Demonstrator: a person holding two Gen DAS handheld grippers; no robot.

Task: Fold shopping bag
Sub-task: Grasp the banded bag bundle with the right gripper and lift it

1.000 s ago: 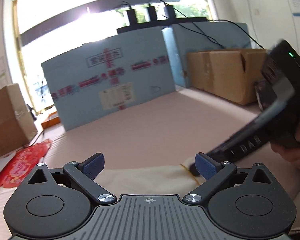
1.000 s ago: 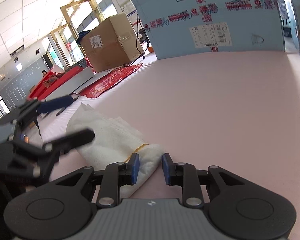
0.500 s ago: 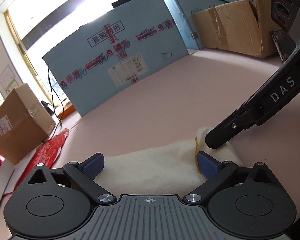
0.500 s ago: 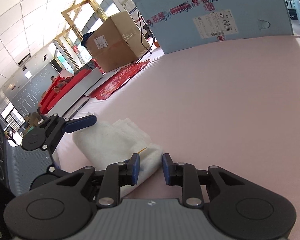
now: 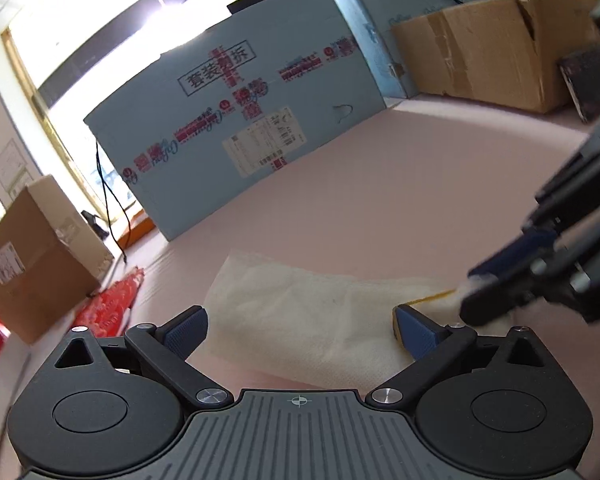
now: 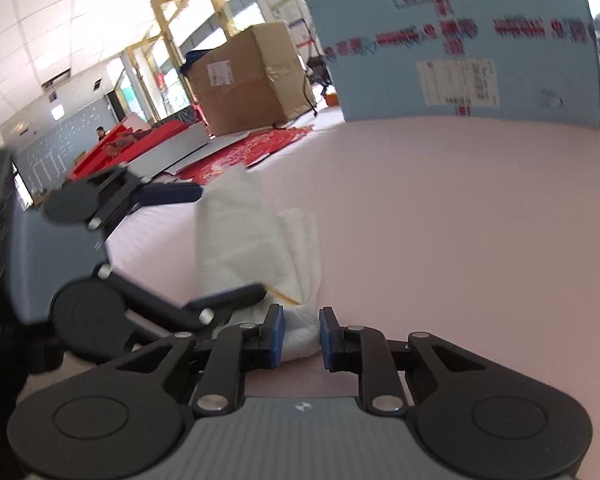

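- While the shopping bag (image 5: 300, 320) lay as a flattened cream bundle on the pink table (image 5: 380, 200), the step in hand looked like gathering one end for a further fold.
- The right gripper (image 6: 302, 334) had its jaws a little apart, with the bag's near end bunched between the blue pads; whether the pads pressed the cloth could not be told, as a gap showed beside the right pad.
- The left gripper (image 5: 300, 326) hovered with its jaws wide apart, and the bag's middle lay between and just beyond its fingertips, untouched as far as could be seen.
- A thin yellow strand (image 6: 284, 298), perhaps a trim or handle, ran across the bag near the right gripper.
- From the right wrist view the bag stretched away toward the far left, its far end rising slightly.
- By my judgement the next move called for the right jaws to close firmly on the end, then carry it over toward the far end while the left gripper pinned the middle.
- Loose layers could slip and spoil the fold.
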